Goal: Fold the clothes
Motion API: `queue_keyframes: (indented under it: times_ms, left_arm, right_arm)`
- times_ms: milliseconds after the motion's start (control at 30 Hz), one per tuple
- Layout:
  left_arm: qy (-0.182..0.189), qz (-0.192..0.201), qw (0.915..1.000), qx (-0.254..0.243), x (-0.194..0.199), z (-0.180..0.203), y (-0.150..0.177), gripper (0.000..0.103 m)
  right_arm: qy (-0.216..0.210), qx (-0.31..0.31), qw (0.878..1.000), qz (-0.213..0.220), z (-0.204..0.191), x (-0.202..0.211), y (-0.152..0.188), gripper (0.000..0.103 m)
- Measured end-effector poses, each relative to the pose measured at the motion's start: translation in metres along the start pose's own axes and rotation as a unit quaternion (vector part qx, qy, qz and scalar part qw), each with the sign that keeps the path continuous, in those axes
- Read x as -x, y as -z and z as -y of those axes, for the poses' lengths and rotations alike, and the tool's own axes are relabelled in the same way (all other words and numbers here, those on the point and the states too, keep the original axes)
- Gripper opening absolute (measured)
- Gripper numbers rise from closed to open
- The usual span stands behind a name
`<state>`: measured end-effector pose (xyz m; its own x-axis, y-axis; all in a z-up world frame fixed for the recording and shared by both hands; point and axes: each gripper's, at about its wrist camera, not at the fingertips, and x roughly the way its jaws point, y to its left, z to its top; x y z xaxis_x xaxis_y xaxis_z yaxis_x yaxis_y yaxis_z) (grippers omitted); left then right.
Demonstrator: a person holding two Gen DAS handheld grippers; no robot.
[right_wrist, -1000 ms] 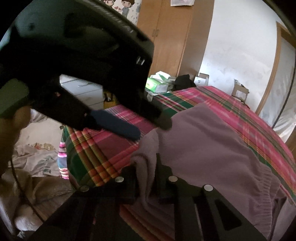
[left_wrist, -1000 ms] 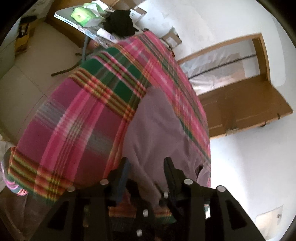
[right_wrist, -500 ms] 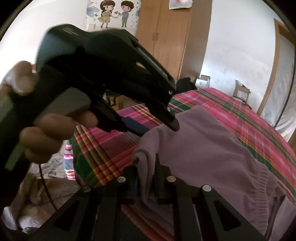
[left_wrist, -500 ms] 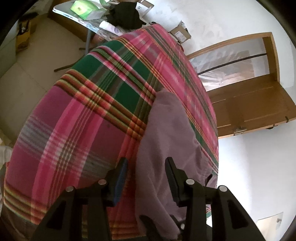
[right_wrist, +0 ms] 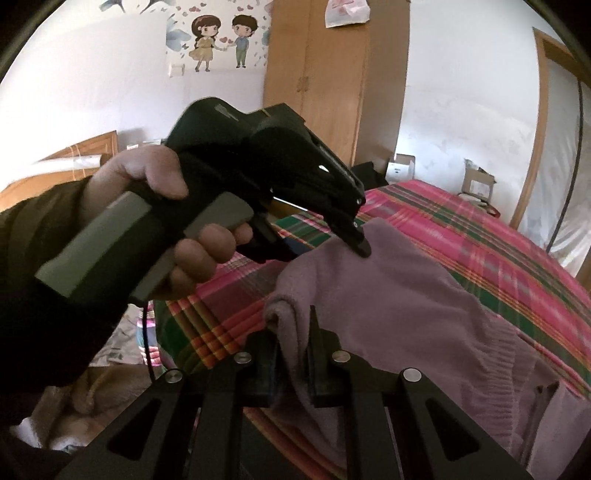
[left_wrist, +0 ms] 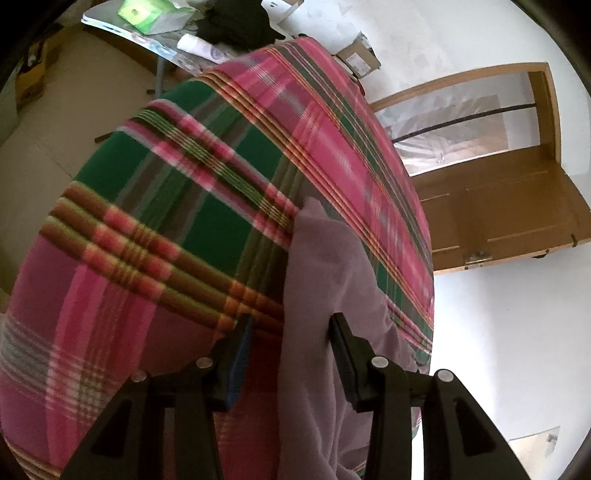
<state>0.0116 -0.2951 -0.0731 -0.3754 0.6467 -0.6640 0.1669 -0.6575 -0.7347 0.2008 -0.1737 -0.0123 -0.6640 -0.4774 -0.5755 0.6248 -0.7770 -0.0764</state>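
Note:
A mauve knitted garment (right_wrist: 406, 306) lies on the bed's pink and green plaid cover (left_wrist: 166, 221). My right gripper (right_wrist: 293, 350) is shut on a thick fold at the garment's near edge. My left gripper (left_wrist: 291, 328) is open, and a raised ridge of the garment (left_wrist: 325, 266) runs between its fingers, closer to the right one. In the right wrist view a hand (right_wrist: 155, 206) holds the left gripper above the garment, its upper fingertip (right_wrist: 364, 251) touching the cloth. The lower finger is partly hidden behind the fabric.
A side table (left_wrist: 110, 27) with a green tissue box (left_wrist: 144, 13) and a black item (left_wrist: 232, 22) stands past the bed. Cardboard boxes (left_wrist: 358, 59) sit by the wall. A wooden door (left_wrist: 498, 221) is at right, a wardrobe (right_wrist: 332, 92) behind, loose clothes (right_wrist: 74, 406) on the floor.
The left gripper has moved forward along the garment and away from the right camera, staying open. The right gripper has stayed shut on the fold.

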Motion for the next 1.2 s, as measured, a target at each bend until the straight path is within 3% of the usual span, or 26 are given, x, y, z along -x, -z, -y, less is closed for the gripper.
queue_keyframes:
  times_ms: [267,533,733,833,1000,1100,1200]
  left_arm:
    - [0.007,-0.001,0.9999,-0.011,-0.007,0.013,-0.002,0.029]
    - [0.003,0.001,0.9999,-0.014,0.002,0.017,-0.003,0.027]
    - [0.011,0.022,0.9989,-0.041,0.013,0.033,-0.001,0.014]
    - [0.019,0.032,0.9984,-0.041,0.020,0.033,-0.001,0.013]
    - [-0.005,0.027,0.9992,-0.028,0.018,0.021,0.001,0.013]
    - [-0.020,0.030,0.9980,-0.051,0.021,0.033,0.005,0.013]
    - [-0.004,0.029,0.9979,-0.058,0.028,0.046,0.005,0.013]
  right_arm:
    - [-0.010,-0.010,1.000,0.010,0.008,0.009,0.002,0.011]
    - [-0.014,-0.013,1.000,0.019,0.010,0.015,0.001,0.011]
    - [-0.014,-0.012,0.999,0.033,0.011,0.023,-0.006,0.011]
    - [-0.018,-0.007,0.999,0.041,0.008,0.026,-0.011,0.011]
    - [-0.039,-0.017,0.999,0.029,0.008,0.020,-0.012,0.011]
    - [-0.045,-0.024,0.998,0.026,0.011,0.023,-0.009,0.011]
    - [-0.043,-0.029,0.998,0.038,0.016,0.035,-0.011,0.011]
